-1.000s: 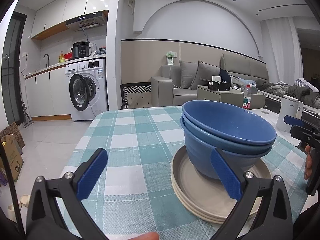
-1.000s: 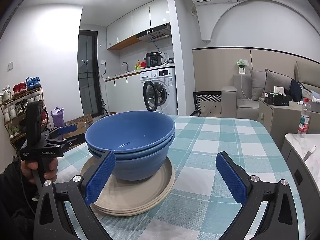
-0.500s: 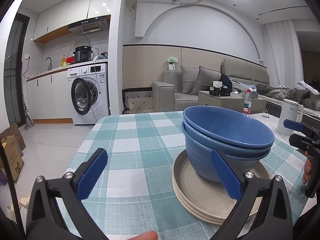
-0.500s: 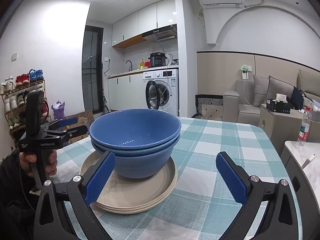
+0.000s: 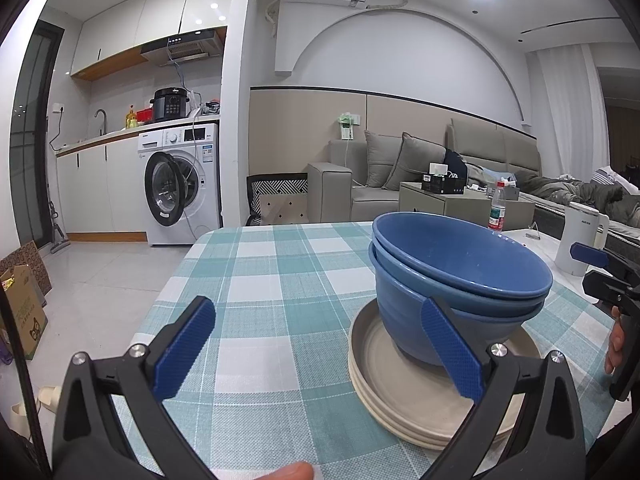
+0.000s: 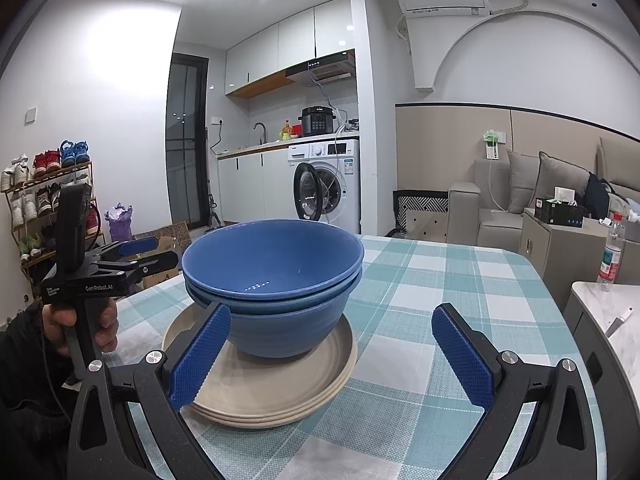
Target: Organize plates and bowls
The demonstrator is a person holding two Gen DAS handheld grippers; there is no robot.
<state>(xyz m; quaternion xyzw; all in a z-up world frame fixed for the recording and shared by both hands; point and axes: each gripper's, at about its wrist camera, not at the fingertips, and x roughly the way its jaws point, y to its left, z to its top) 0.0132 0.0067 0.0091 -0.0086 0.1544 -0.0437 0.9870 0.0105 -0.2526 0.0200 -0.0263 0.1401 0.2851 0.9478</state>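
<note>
Both views rose; checked table (image 5: 280, 280) (kitchen behind) holds dishes.

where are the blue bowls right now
The two nested blue bowls sit on the stack of beige plates on the checked tablecloth, centre-left in the right wrist view and right of centre in the left wrist view.

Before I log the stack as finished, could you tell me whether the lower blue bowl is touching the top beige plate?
Touching. The right wrist view shows the lower blue bowl standing with its base on the top beige plate, no gap.
</note>
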